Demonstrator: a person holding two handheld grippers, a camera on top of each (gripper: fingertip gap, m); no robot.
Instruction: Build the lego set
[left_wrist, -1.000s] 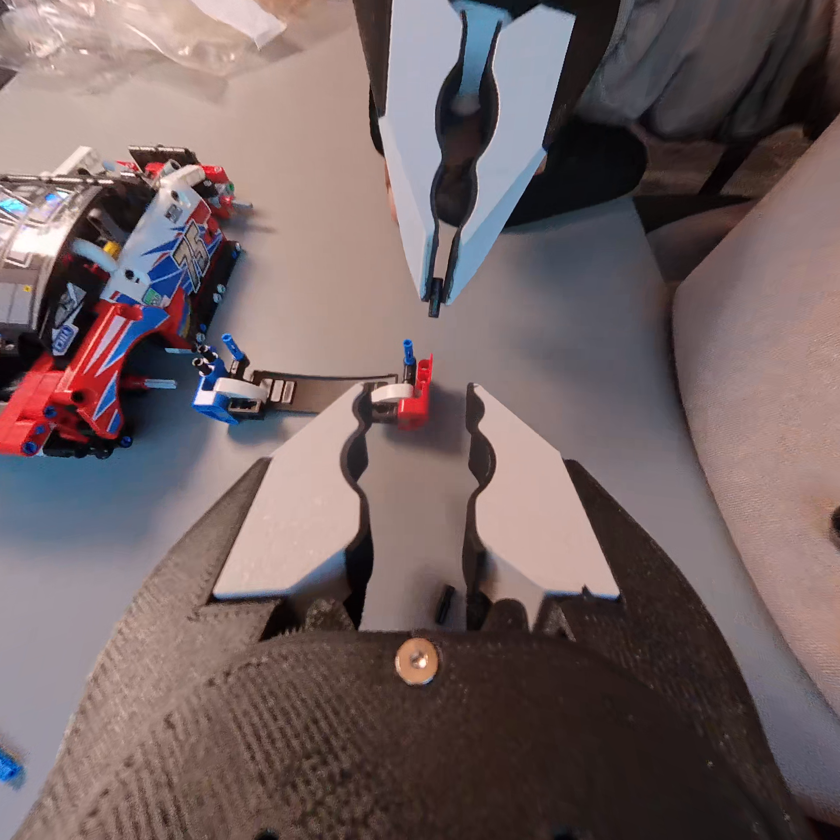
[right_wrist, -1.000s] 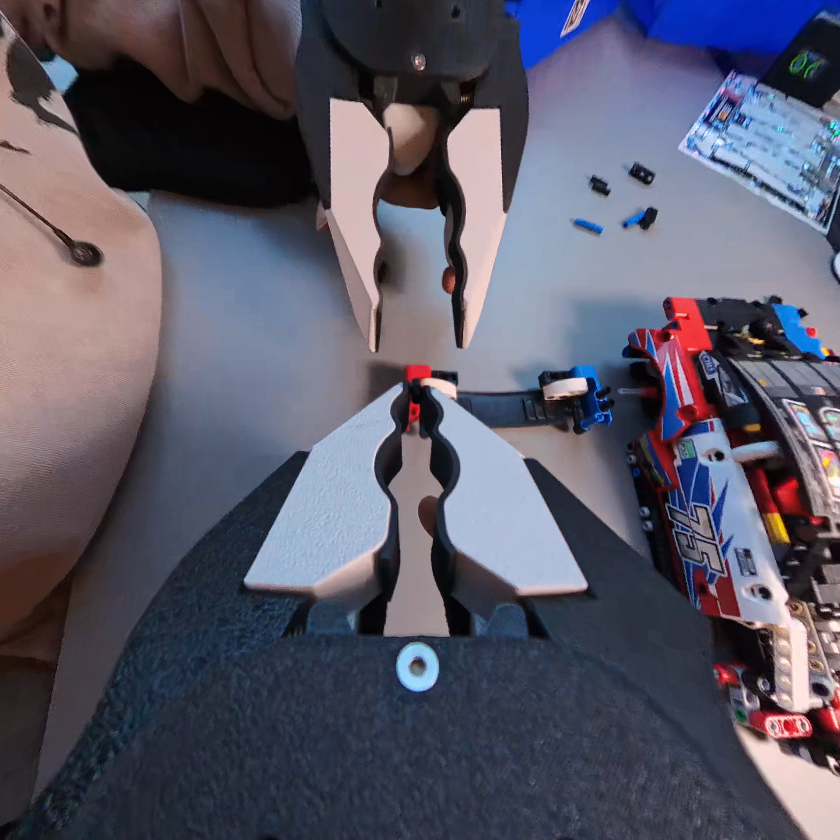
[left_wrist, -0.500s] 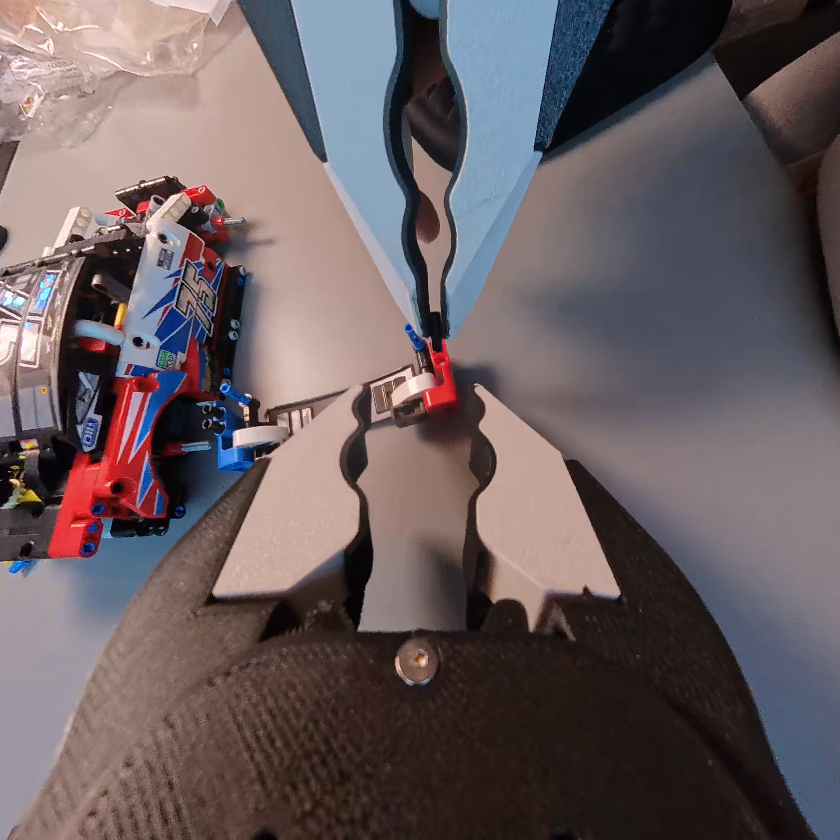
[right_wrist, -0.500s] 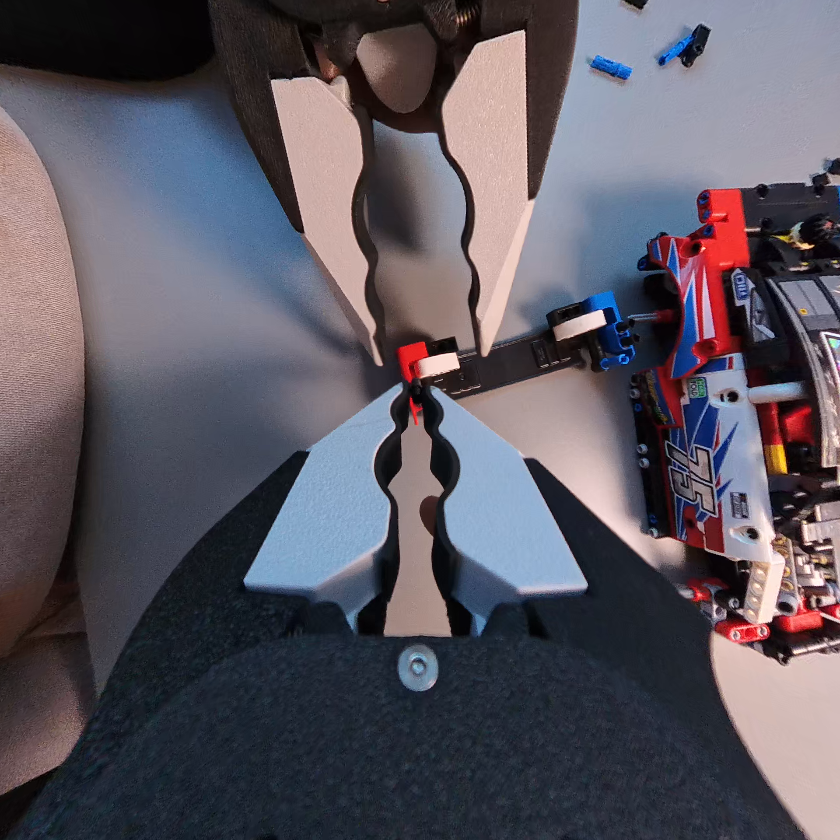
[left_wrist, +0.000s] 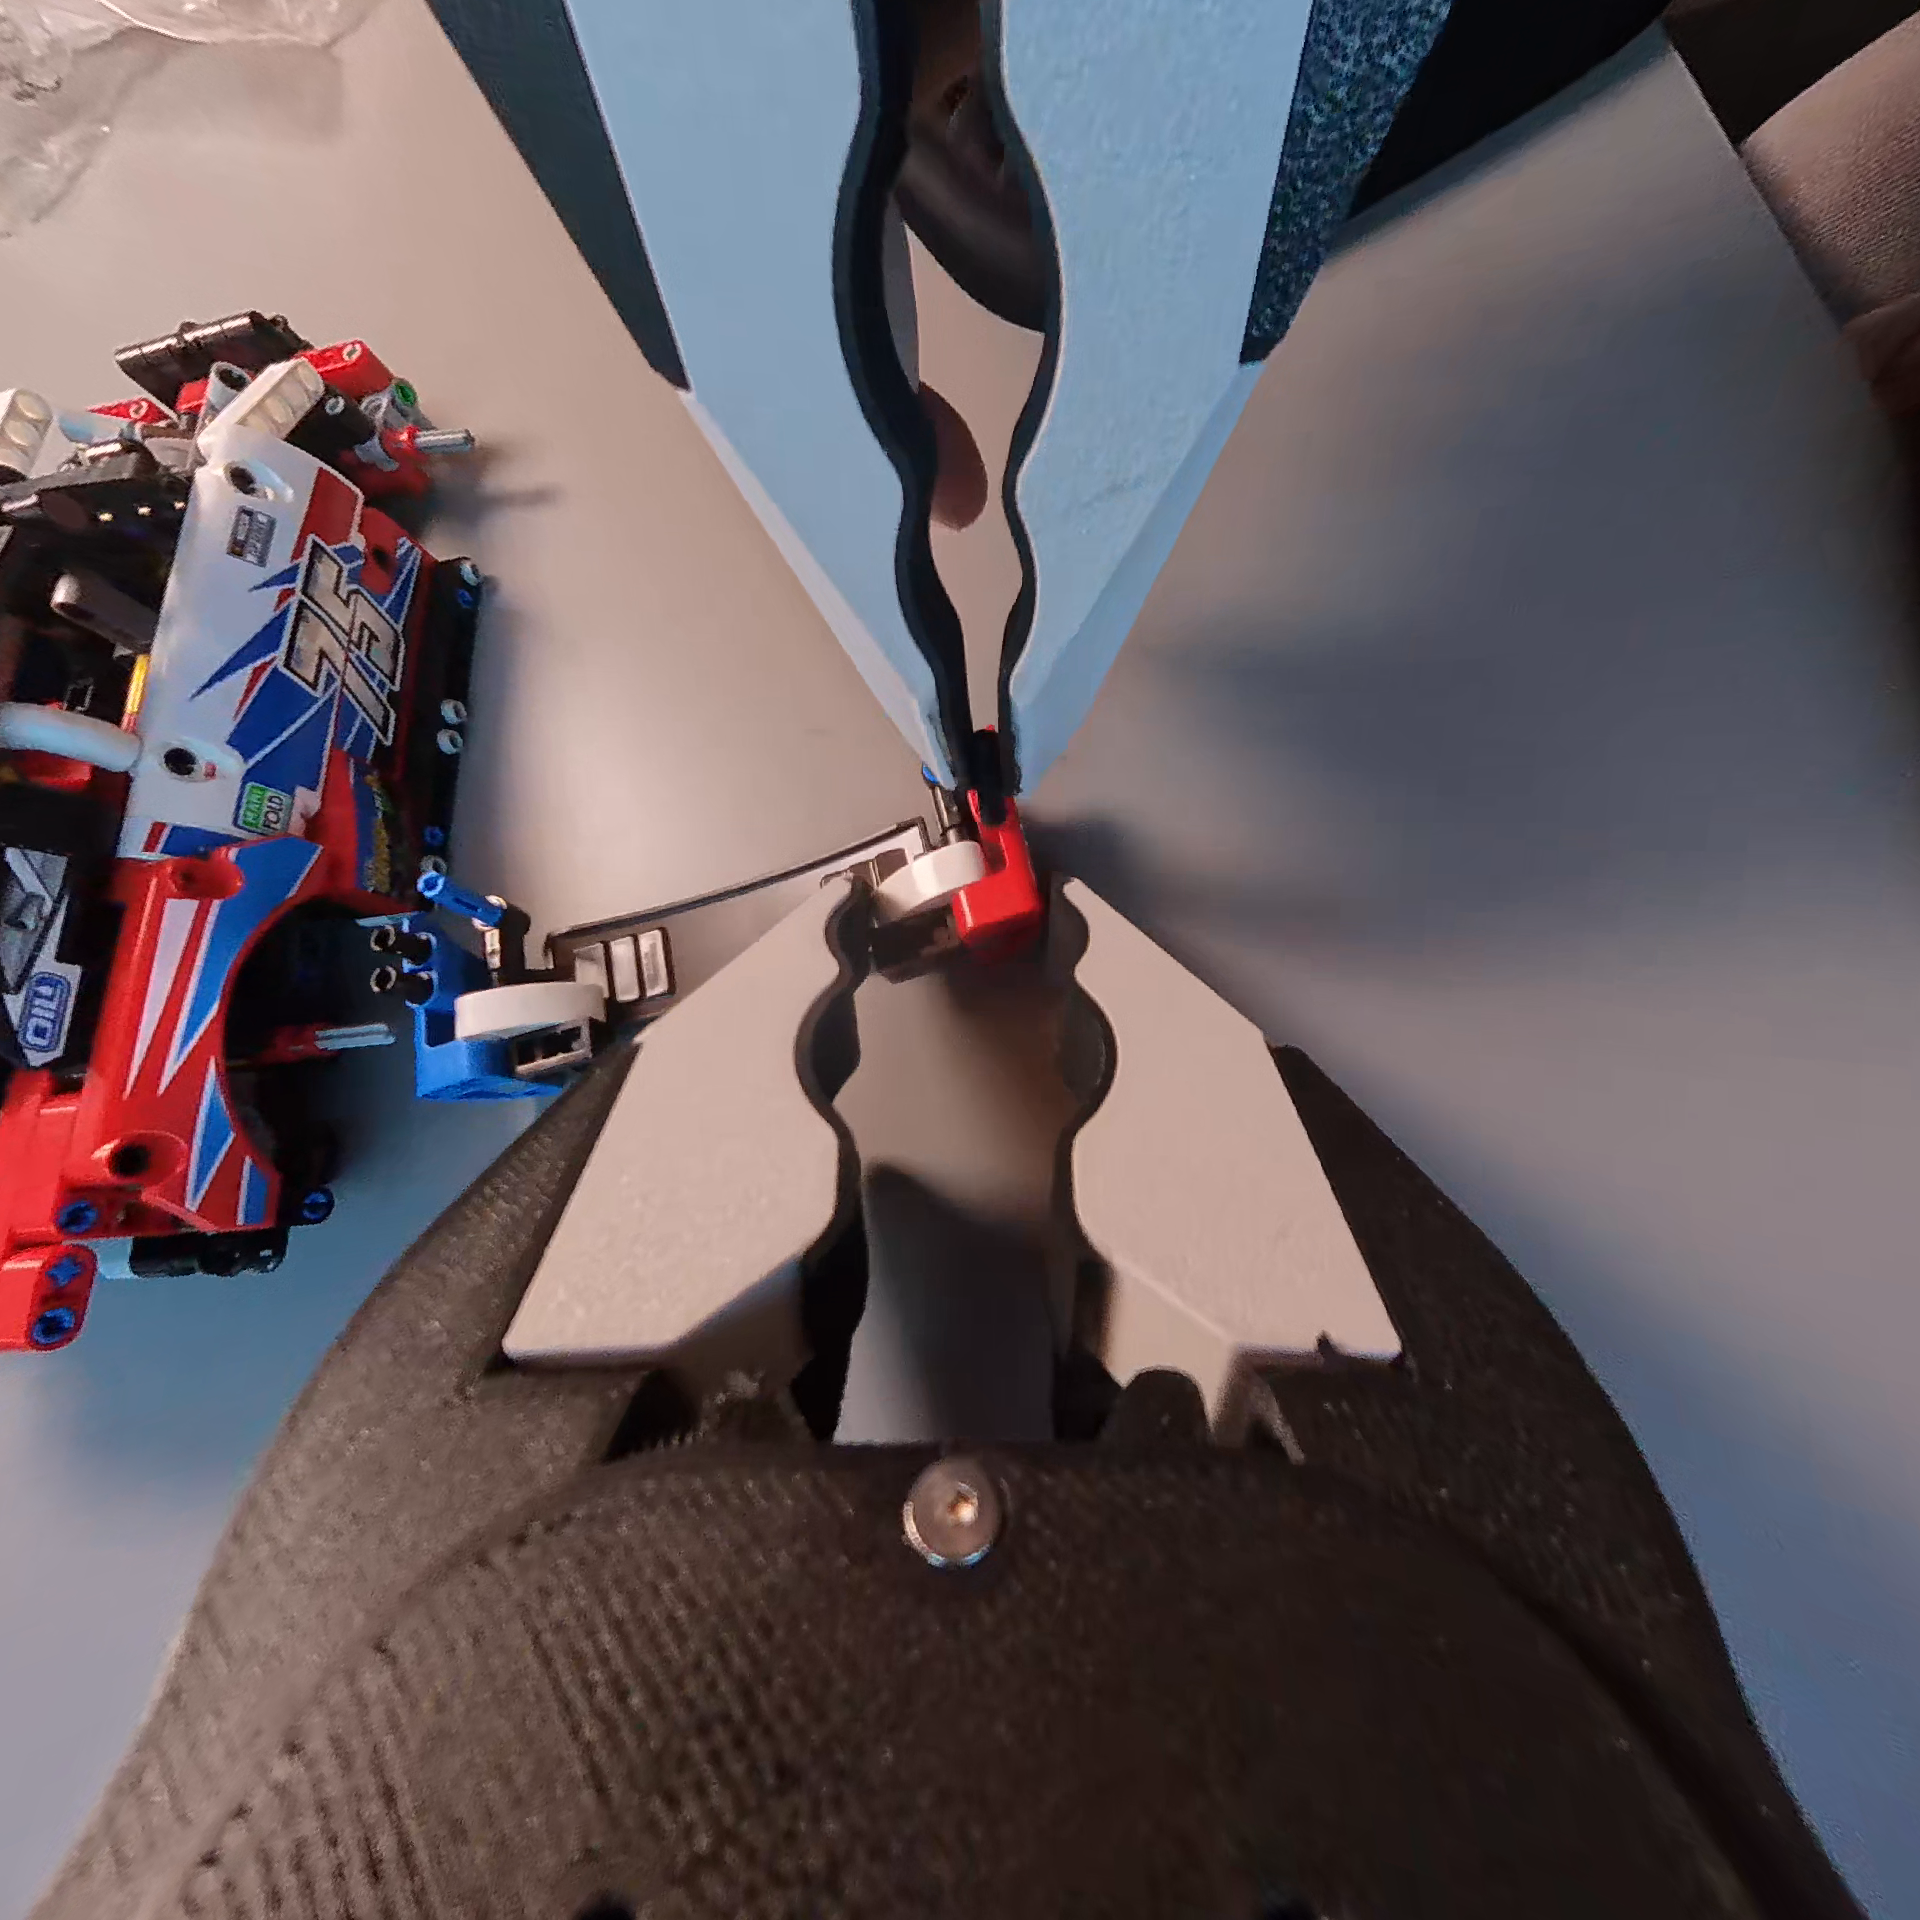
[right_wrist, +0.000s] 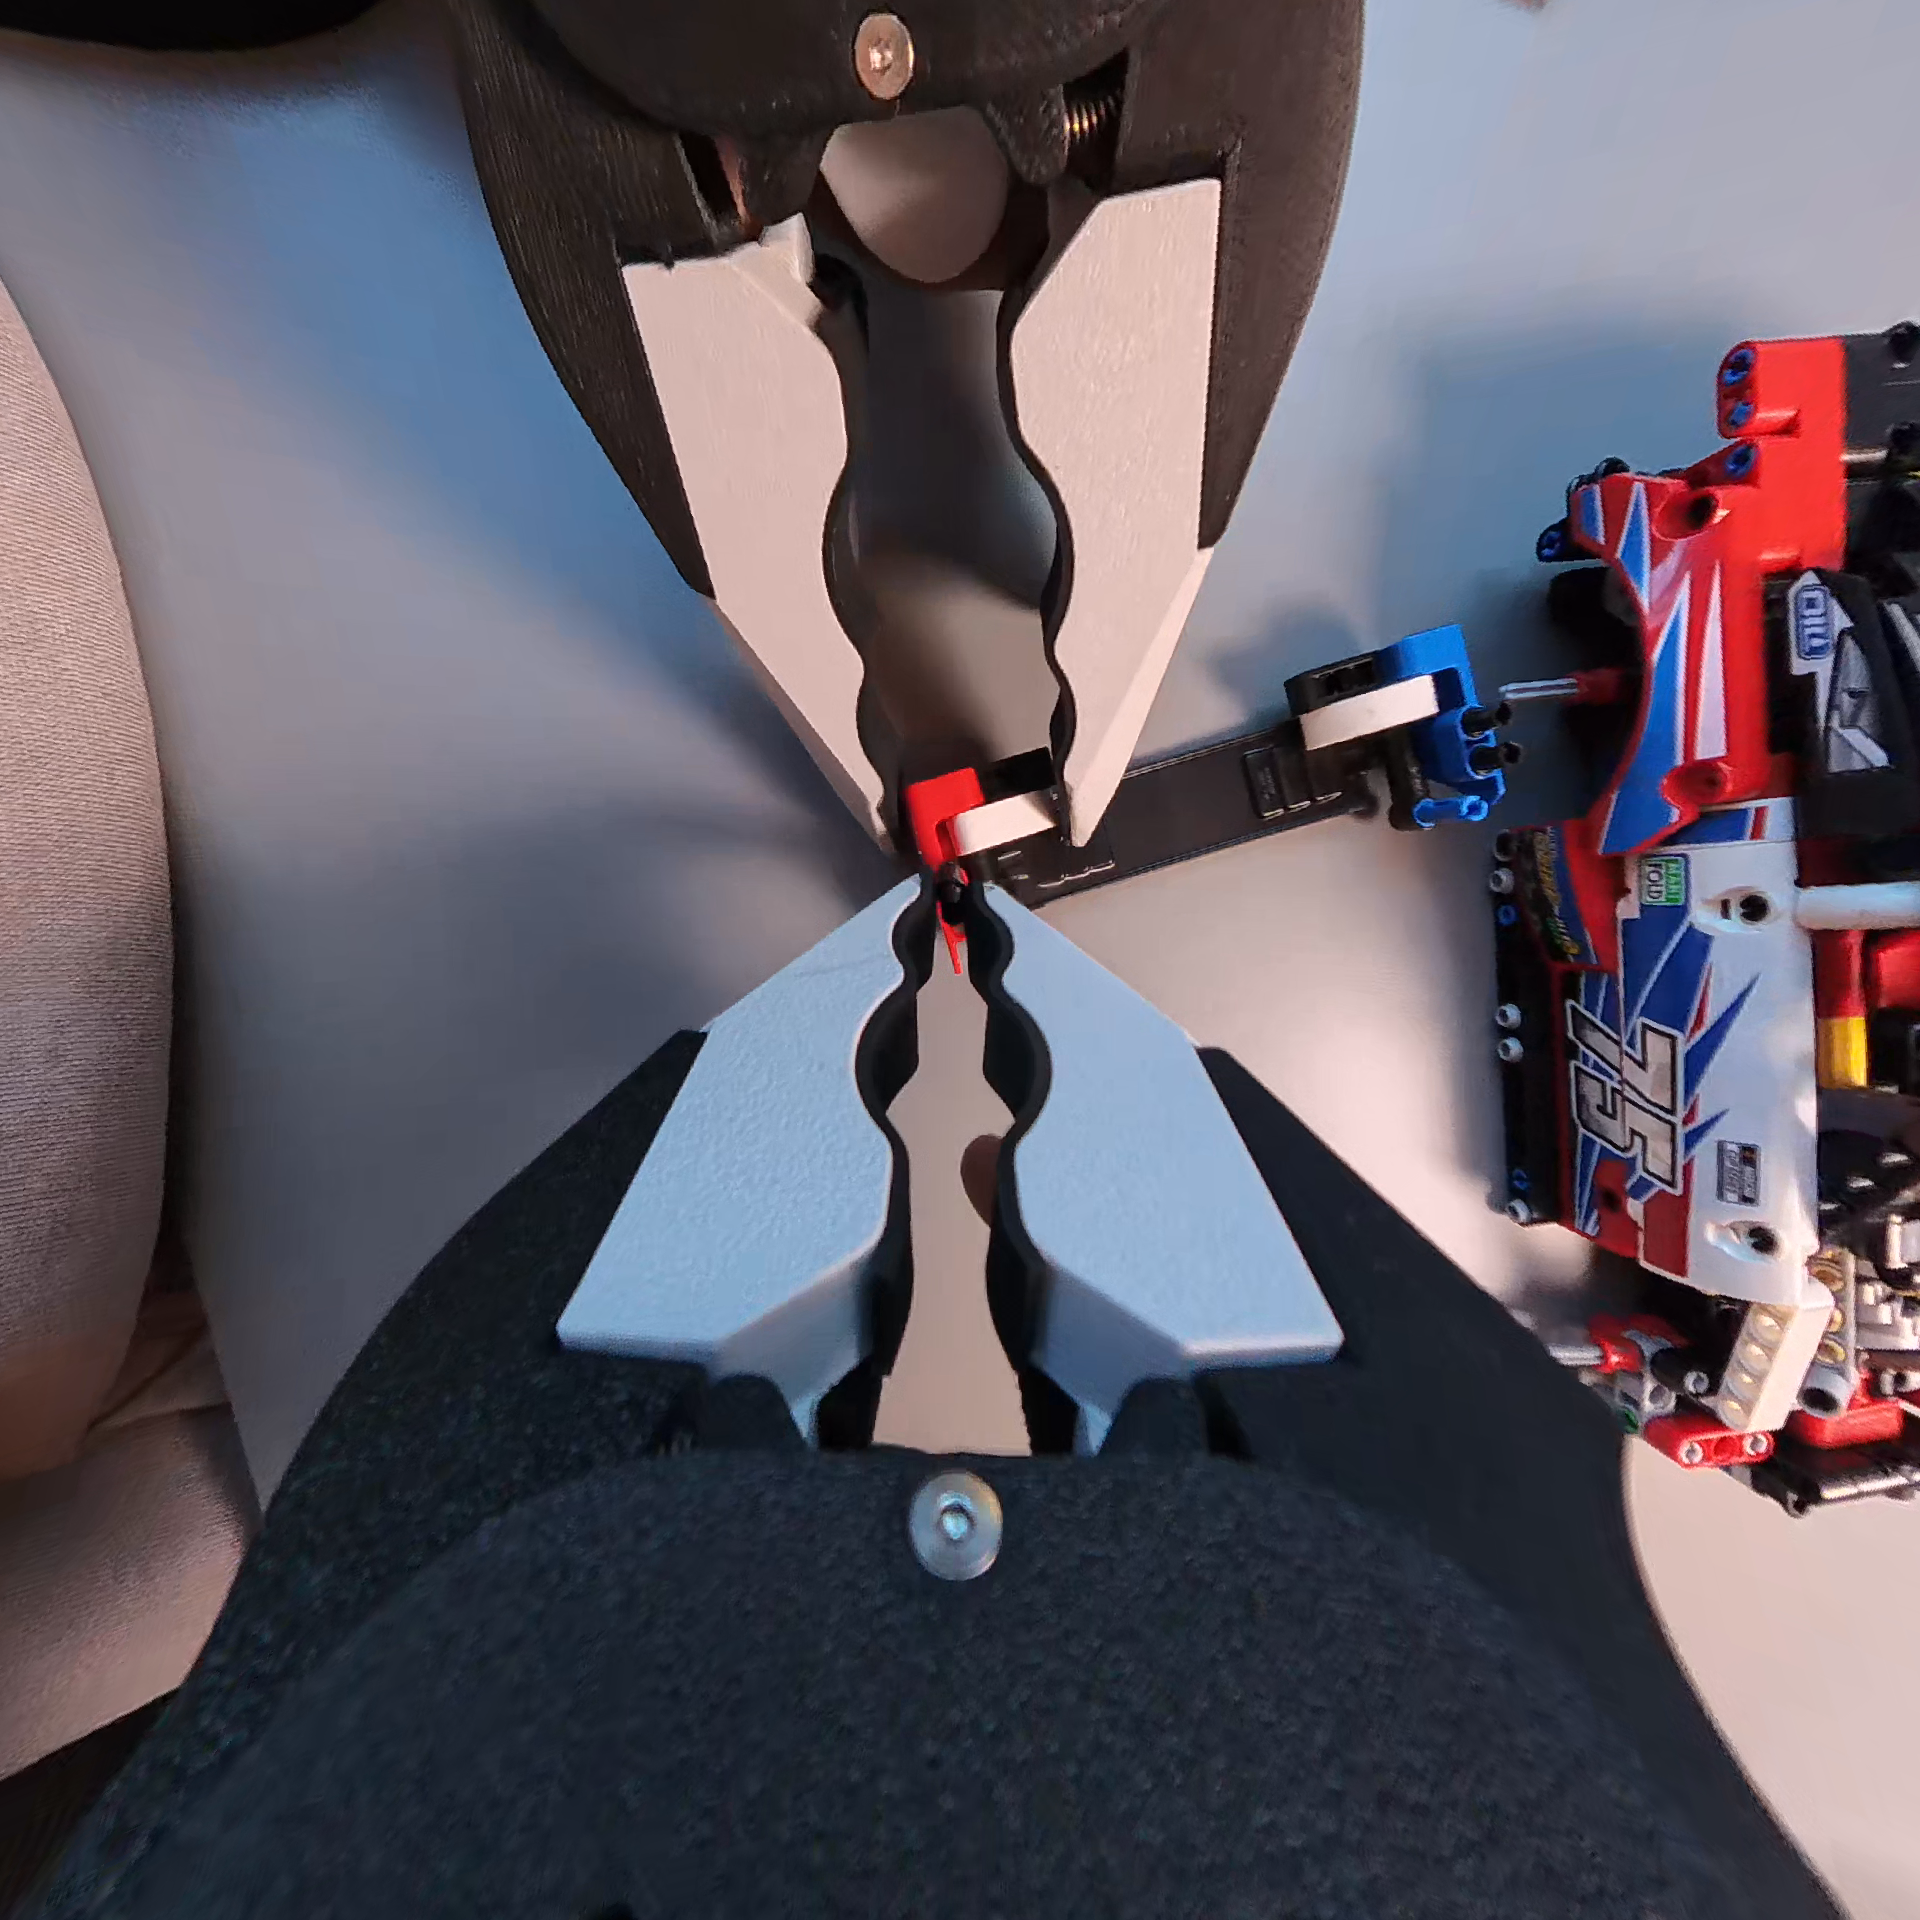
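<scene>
Between the two facing tongs, the red connector (left_wrist: 995, 878) at the end of the black strip (right_wrist: 1195, 805) lies on the bench (left_wrist: 1455, 727), its long axis running toward the car model (left_wrist: 208, 779); the left tongs (left_wrist: 951, 914) stand open around it, and the right tongs (right_wrist: 948, 894) pinch a small black pin (left_wrist: 983, 764) touching it.

Your left tool (left_wrist: 951, 914) points forward with its fingers spread wide apart. Your right tool (right_wrist: 951, 894) faces it tip to tip, fingers pinched nearly together at the ends, your fingertip (right_wrist: 982, 1179) showing in the gap behind them.
</scene>
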